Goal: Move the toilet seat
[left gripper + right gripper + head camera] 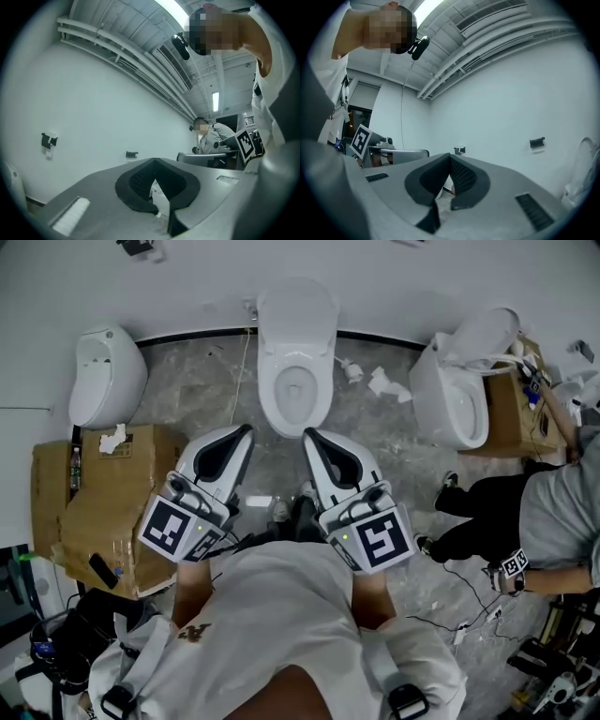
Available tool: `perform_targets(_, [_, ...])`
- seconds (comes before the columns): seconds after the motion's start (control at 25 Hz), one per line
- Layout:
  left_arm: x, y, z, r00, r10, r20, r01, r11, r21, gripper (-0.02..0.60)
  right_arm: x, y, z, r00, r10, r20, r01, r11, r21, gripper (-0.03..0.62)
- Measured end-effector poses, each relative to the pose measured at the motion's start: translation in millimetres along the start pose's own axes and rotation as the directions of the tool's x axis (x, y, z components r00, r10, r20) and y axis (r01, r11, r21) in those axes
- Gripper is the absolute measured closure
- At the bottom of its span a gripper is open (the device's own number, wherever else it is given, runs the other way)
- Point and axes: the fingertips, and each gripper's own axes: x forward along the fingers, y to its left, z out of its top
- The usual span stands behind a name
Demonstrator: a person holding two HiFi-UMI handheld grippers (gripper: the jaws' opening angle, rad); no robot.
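Well, my left gripper [242, 433] and right gripper [311, 437] are both pressed shut on nothing, held level side by side. Just beyond their tips and between them lies the seat [270, 399], seemingly down on the middle toilet [296, 306]. Its long axis runs away from me toward the wall [187, 277]. Neither hand looks nearer.

White toilet [296, 334]; brown cardboard box [94, 512]

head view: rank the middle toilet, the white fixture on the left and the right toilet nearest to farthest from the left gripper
From the left gripper:
1. middle toilet, straight ahead
2. white fixture, far left
3. right toilet, far right
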Motion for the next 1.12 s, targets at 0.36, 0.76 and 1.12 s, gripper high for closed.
perform_targets(0.36, [51, 43, -11, 0.999, 0.034, -0.028, -0.034, 0.999, 0.0, 0.581, 47, -51, -12, 1.0, 0.028, -0.015, -0.027, 0.999, 0.016, 0.589])
perform_targets(0.76, [133, 82, -4, 0.995, 0.095, -0.037, -0.094, 0.995, 0.034, 0.581, 98, -131, -4, 0.996, 0.092, -0.006, -0.092, 0.996, 0.021, 0.589])
perform_targets(1.12, [169, 97, -13, 0.986, 0.154, -0.058, -0.152, 0.988, 0.039, 0.581, 115, -171, -6, 0.99, 0.138, -0.005, -0.138, 0.99, 0.028, 0.589])
